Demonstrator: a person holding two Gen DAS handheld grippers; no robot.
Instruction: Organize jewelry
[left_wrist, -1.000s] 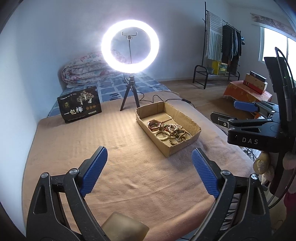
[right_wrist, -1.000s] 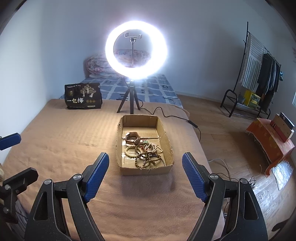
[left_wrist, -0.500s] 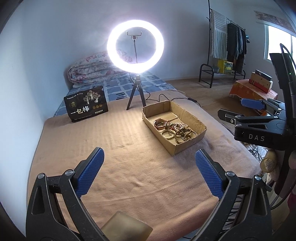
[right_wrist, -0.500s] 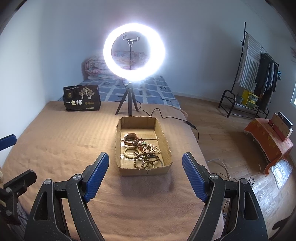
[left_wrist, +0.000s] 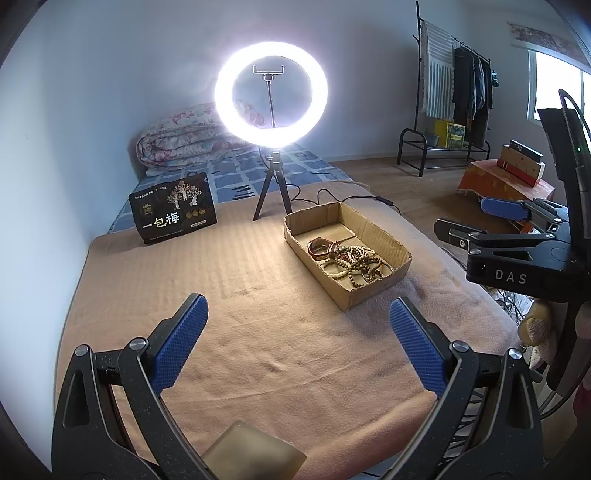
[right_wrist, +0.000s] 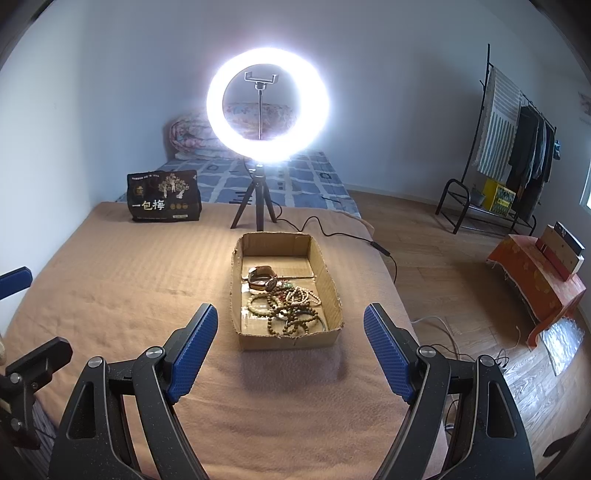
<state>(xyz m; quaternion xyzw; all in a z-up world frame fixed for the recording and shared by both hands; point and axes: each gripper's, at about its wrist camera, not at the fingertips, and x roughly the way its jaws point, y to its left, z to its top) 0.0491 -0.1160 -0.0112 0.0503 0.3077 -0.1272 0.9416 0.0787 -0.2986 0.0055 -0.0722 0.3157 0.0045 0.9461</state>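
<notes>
A shallow cardboard tray (right_wrist: 328, 284) lies on a tan blanket and holds a tangle of beaded bracelets (right_wrist: 291, 310) and a brown leather band (right_wrist: 260, 277). It also shows in the left wrist view (left_wrist: 384, 240), with the bracelets (left_wrist: 351, 262) inside. My right gripper (right_wrist: 290, 347) is open and empty, just short of the tray's near wall. My left gripper (left_wrist: 297, 339) is open and empty over the blanket, left of and nearer than the tray. The right gripper's body (left_wrist: 517, 251) shows at the right of the left wrist view.
A lit ring light on a small tripod (right_wrist: 258, 206) stands behind the tray, its cable (right_wrist: 332, 232) trailing right. A black snack bag (right_wrist: 164, 201) stands at the far left. A clothes rack (right_wrist: 517, 147) and an orange-covered stand (right_wrist: 535, 280) are right, on the wooden floor.
Both views have shifted slightly; the tray sits a little further right in the left wrist view and about the same in the right. Both grippers stay open.
</notes>
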